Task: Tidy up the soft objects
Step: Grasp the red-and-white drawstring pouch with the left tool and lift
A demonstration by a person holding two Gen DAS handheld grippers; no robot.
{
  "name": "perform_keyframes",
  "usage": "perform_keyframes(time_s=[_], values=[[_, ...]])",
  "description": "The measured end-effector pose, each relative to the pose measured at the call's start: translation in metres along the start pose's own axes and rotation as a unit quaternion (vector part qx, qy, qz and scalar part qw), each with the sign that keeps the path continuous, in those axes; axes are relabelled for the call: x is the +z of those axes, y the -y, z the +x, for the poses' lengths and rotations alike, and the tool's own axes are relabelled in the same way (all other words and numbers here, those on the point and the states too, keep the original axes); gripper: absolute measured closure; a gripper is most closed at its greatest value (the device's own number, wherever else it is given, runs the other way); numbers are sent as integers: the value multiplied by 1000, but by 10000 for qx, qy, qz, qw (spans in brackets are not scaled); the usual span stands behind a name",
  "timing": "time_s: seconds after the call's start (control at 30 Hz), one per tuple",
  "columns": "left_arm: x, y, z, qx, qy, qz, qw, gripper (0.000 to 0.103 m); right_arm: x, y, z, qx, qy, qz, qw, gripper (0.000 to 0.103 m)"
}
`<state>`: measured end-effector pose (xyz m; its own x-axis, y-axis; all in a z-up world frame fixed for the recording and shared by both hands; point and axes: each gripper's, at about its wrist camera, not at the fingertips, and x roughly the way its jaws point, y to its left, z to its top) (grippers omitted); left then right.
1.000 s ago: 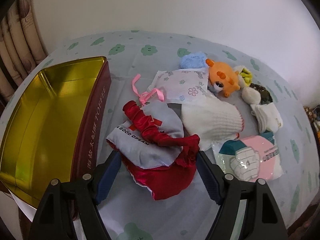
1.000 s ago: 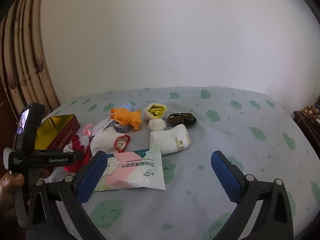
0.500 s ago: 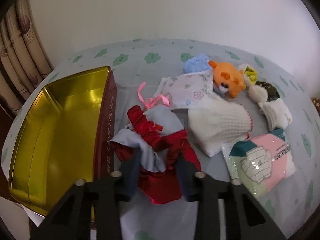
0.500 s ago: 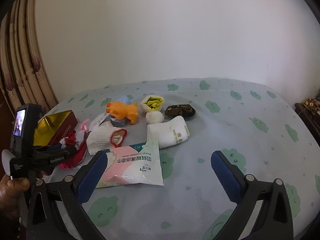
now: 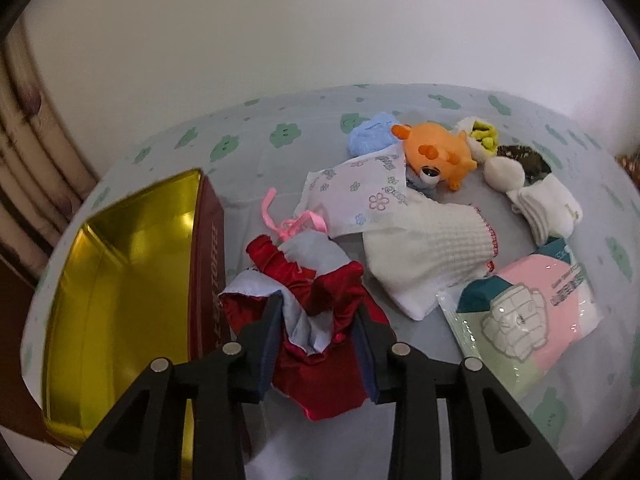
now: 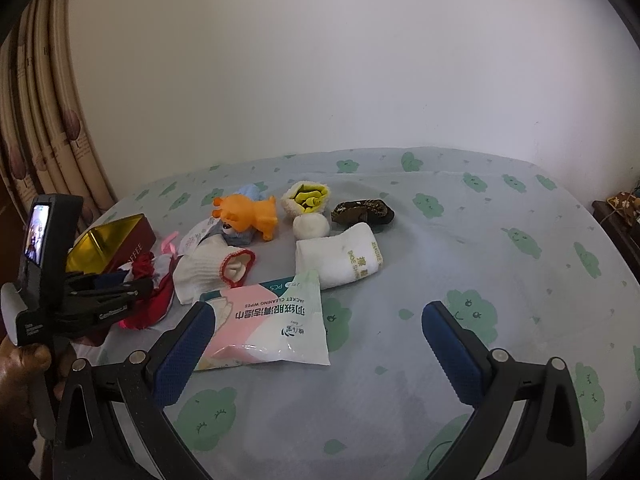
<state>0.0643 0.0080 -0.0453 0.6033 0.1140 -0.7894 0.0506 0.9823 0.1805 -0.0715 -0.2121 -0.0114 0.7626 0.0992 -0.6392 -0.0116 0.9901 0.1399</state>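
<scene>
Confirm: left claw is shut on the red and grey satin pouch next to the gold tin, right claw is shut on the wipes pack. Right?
Not quite. The right claw is open and holds nothing; the wipes pack just lies on the bed by its left finger, as the right wrist view shows. The rest stands: the left claw is shut on the red and grey satin pouch next to the gold tin.

The left gripper (image 5: 318,320) has its blue-padded fingers (image 5: 272,332) drawn close together, clamped from both sides on bunched red and grey fabric; from the right wrist view the same tool (image 6: 120,286) points away from the camera, level with the surface, with the person's left hand (image 6: 20,372) wrapped around its handle low at the frame's edge. The right gripper (image 6: 318,344) hovers with its fingers (image 6: 184,354) spread wide apart, nothing between them.
</scene>
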Motion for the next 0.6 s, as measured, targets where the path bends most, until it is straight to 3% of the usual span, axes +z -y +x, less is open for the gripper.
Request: perform_keyframes(time_s=[0.13, 0.2, 0.37, 0.6], values=[[6, -1, 14, -18, -203, 67, 9998, 69, -1, 1, 1, 10, -35, 24, 10000, 0], [6, -8, 20, -294, -299, -88, 9991, 69, -1, 2, 1, 27, -48, 46, 10000, 0], [8, -15, 13, -494, -93, -105, 9987, 92, -1, 2, 2, 55, -86, 51, 9999, 0], [17, -24, -30, -632, 385, -90, 9972, 94, 1, 3, 3, 95, -99, 16, 9999, 0]])
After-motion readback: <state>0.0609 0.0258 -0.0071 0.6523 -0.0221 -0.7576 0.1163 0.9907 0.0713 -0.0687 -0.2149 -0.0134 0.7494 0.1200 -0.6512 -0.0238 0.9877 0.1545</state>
